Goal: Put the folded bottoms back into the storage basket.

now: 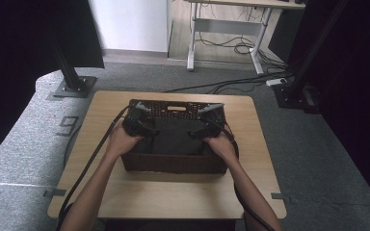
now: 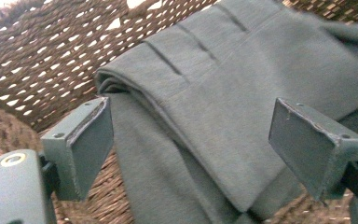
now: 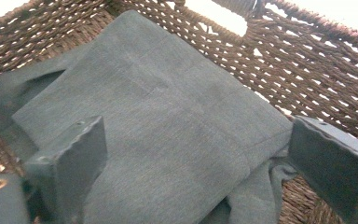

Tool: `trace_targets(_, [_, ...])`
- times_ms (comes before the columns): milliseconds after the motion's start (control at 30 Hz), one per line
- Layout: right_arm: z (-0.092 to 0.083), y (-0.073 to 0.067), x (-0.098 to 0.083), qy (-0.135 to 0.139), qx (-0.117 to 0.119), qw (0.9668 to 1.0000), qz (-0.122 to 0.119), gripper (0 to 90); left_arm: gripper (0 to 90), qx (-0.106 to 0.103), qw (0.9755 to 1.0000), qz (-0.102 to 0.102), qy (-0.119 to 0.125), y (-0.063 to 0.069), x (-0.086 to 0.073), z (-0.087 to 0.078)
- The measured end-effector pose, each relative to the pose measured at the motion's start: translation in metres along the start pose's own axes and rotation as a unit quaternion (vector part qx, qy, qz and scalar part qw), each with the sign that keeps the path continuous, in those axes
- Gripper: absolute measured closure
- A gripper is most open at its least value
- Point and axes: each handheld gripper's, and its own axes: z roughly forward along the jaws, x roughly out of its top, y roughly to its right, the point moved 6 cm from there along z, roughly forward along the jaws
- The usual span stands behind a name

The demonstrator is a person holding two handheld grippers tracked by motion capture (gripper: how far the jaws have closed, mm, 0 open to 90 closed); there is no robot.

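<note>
A dark woven basket (image 1: 173,163) stands on the wooden table (image 1: 173,197), and a folded grey garment (image 1: 173,137) lies inside it. Both hands reach into the basket from the near side. My left gripper (image 1: 142,126) hovers over the garment's left part, my right gripper (image 1: 200,130) over its right part. In the left gripper view the jaws (image 2: 205,149) stand wide apart above the garment's folded edge (image 2: 214,93), with the basket wall (image 2: 37,56) behind. The right gripper (image 3: 200,163) is likewise open above the garment (image 3: 158,116), facing the basket's handle slot (image 3: 219,18). Neither gripper's pads press on the cloth.
The basket takes up the table's middle, and bare wood lies in front of it and at both sides. Black stands (image 1: 72,82) (image 1: 294,91) flank the table on the grey carpet. A desk frame with loose cables (image 1: 241,48) stands behind.
</note>
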Motion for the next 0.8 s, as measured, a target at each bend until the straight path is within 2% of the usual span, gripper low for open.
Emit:
trace_targets(167, [-0.008,-0.001,-0.002,0.007,0.006,0.9999,-0.006,2.4,12.9,-0.004,0.9996,-0.005,0.026,0.0,0.001,-0.008])
trace_targets(333, [-0.017,0.002,-0.004,0.015,0.004,0.9998,-0.009,2.0,11.5,0.0,0.9989,0.004,0.046,0.001,-0.001,-0.017])
trace_targets(500, [-0.027,0.005,-0.007,0.02,0.006,0.9998,-0.003,2.0,7.2,0.011,0.9985,0.014,0.052,-0.001,-0.006,-0.023])
trace_targets(667, [-0.035,0.007,-0.01,0.023,0.005,0.9997,-0.009,0.9,5.5,0.001,0.9978,0.006,0.066,-0.002,-0.009,-0.03])
trace_targets(800, [-0.042,0.007,-0.013,0.027,0.006,0.9995,-0.013,0.6,5.5,-0.001,0.9973,0.008,0.073,-0.001,-0.012,-0.035])
